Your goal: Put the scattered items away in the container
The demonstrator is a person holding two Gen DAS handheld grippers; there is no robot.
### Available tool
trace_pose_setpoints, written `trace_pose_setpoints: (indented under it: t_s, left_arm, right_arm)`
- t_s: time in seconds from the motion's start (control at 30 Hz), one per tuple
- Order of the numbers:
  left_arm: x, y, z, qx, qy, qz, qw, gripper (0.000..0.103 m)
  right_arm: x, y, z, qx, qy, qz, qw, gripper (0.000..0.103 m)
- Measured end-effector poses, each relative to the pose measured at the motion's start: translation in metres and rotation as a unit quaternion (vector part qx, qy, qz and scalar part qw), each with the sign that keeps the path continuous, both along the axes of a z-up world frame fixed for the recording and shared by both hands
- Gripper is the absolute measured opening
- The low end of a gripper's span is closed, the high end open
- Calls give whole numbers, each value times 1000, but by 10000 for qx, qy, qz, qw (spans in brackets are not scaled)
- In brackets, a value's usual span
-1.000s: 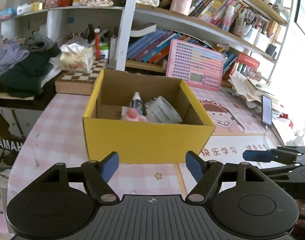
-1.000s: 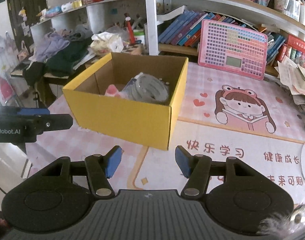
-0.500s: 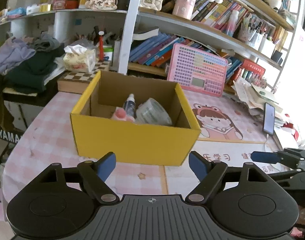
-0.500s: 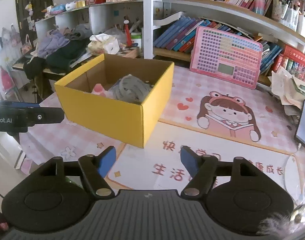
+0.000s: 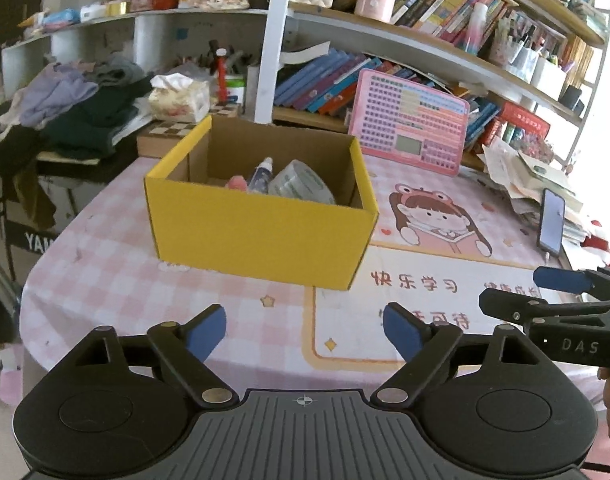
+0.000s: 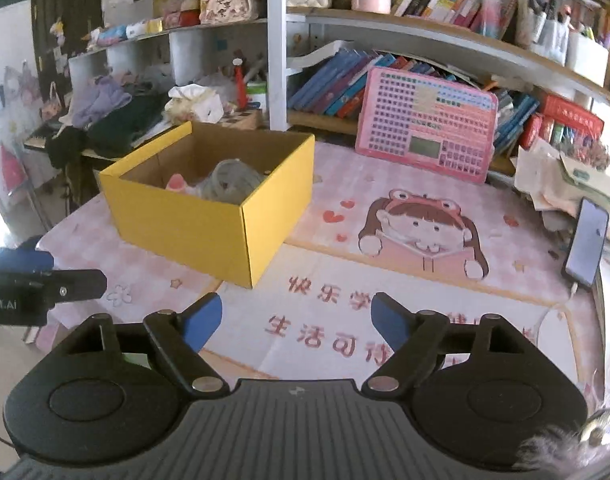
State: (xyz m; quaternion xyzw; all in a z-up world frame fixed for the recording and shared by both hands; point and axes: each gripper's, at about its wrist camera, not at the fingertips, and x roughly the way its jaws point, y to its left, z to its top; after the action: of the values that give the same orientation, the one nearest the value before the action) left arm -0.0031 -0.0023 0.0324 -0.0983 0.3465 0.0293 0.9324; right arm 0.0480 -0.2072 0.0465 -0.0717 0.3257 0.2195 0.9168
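Yellow box [image 5: 261, 236] on pink mat [image 5: 385, 280], holding bottle [image 5: 260, 174], tape roll [image 5: 301, 186], pink item [image 5: 236, 182], left gripper [image 5: 305, 330] and right gripper [image 6: 293, 320] near box's front, both spread wide, empty

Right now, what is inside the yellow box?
The yellow box holds a small bottle, a roll of tape and something pink. Its front wall hides the floor and anything lower.

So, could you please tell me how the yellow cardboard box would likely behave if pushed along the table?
The yellow cardboard box looks light, holding only a small bottle and a tape roll, so it should slide easily. Its broad flat base makes tipping unlikely.
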Motion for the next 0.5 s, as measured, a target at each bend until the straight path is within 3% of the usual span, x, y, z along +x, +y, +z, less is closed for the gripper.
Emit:
trace_pose_setpoints:
  t_s: [0.23,0.5]
  left_arm:
    - [-18,-12,-2,103,46,64,9999,89]
    - [-30,-24,-8,138,83,106,9998,90]
  right_arm:
    - [-27,-1,-26,-25,512,179,9985,82]
    - [-41,-5,-23,8,336,369,9988,82]
